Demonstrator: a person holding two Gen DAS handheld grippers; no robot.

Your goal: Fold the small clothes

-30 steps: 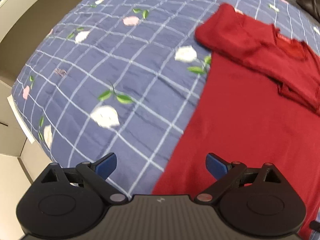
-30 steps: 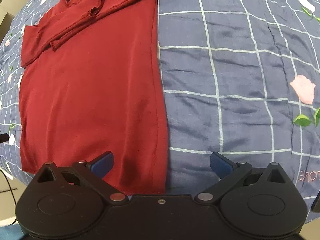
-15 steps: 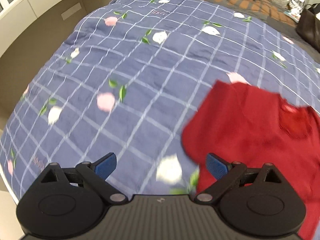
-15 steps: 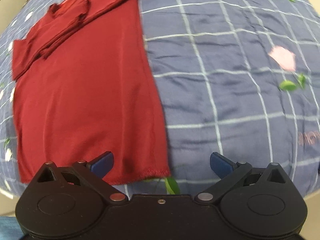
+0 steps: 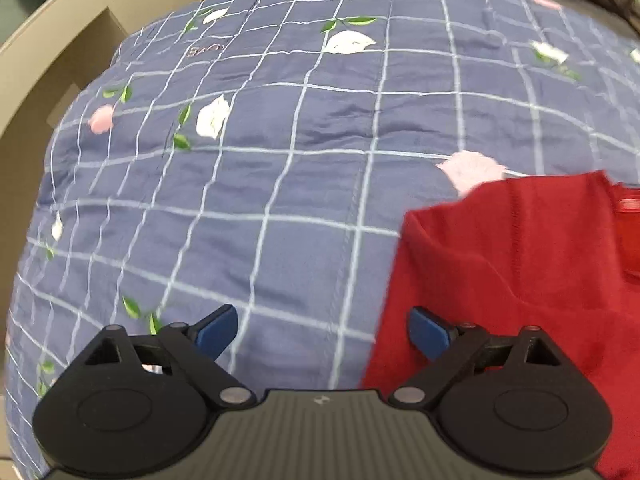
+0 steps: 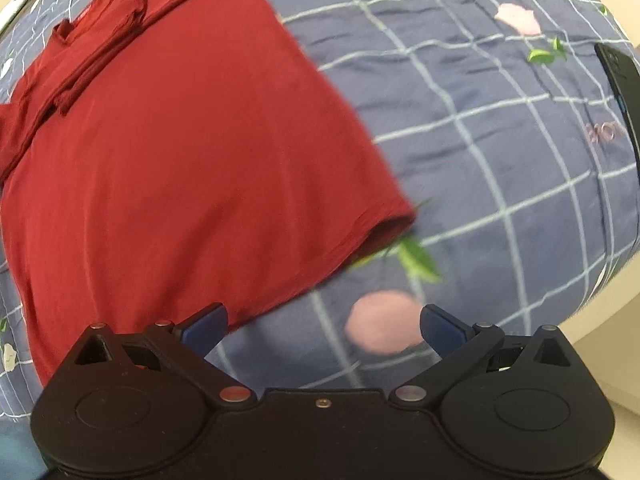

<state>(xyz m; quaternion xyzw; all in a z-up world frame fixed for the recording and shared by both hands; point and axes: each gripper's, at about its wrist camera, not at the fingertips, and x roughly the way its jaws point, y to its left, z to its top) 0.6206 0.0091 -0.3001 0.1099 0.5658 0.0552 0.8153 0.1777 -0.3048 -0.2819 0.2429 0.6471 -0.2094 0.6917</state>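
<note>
both tongs agape over red shirt, empty.

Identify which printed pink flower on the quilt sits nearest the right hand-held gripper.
The blurred pink flower between the right hand-held gripper fingertips, below the red shirt hem; the other pink flower lies far up the quilt.

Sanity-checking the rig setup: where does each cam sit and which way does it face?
Left wrist: sits on the left tool, looking forward along its open fingers at the blue checked bedspread; the red shirt enters at right by the collar end.
Right wrist: sits on the right tool, also open, looking down at the shirt's hem corner and a dark device at the right edge.
Shared: shirt and bedspread; only each tool's own fingers show, no hand.
</note>
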